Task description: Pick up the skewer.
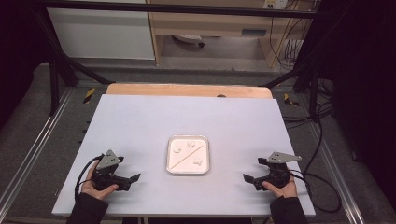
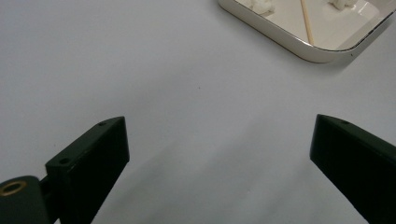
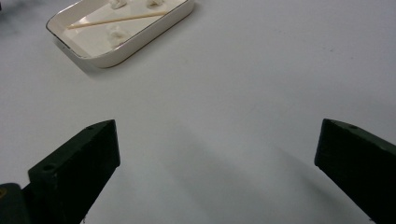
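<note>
A white square tray (image 1: 169,154) sits in the middle of the white table. In it lie a thin wooden stick (image 1: 187,154) set diagonally and three small white lumps (image 1: 177,149). My left gripper (image 1: 135,178) rests on the table to the tray's left, jaws wide apart with nothing between them. My right gripper (image 1: 247,178) rests to the tray's right, also open and empty. In the left gripper view the tray (image 2: 299,49) and stick (image 2: 307,23) lie far ahead at the top right. In the right gripper view the tray (image 3: 116,56) and stick (image 3: 116,19) lie at the top left.
The white tabletop (image 1: 140,126) lies on a wooden board (image 1: 187,90). Metal rails run along both sides, and cables (image 1: 322,140) trail on the floor at the right. A cabinet stands beyond the table's far edge.
</note>
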{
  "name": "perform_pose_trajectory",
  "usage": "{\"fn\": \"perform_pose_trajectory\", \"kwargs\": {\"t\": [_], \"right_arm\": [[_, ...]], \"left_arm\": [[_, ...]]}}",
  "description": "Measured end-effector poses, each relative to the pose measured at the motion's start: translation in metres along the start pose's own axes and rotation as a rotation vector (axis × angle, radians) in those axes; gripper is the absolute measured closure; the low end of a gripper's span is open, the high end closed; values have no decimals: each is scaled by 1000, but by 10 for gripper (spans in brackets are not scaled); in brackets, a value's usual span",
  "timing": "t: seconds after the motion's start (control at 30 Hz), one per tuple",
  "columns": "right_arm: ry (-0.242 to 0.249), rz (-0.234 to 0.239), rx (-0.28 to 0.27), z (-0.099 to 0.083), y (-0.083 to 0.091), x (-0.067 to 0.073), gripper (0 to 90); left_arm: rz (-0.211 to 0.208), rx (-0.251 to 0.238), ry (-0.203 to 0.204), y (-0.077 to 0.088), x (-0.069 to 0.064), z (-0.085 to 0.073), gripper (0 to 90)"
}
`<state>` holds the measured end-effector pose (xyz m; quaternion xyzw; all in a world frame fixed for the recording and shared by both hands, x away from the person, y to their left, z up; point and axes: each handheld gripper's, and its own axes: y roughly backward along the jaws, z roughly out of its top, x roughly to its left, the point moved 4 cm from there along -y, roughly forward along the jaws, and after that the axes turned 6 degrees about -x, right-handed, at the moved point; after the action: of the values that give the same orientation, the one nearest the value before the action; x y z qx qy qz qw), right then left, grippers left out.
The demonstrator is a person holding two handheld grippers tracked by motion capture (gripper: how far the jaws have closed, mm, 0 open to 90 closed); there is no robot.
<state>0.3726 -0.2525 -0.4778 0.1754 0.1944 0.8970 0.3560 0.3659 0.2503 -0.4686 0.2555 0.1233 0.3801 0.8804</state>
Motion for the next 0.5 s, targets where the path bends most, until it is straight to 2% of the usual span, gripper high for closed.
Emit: {"fn": "perform_pose_trajectory", "kwargs": {"t": [0.5], "right_arm": [[-6, 1, 11, -1, -1, 0, 7]], "left_arm": [[-13, 12, -19, -3, -5, 5, 48]]}}
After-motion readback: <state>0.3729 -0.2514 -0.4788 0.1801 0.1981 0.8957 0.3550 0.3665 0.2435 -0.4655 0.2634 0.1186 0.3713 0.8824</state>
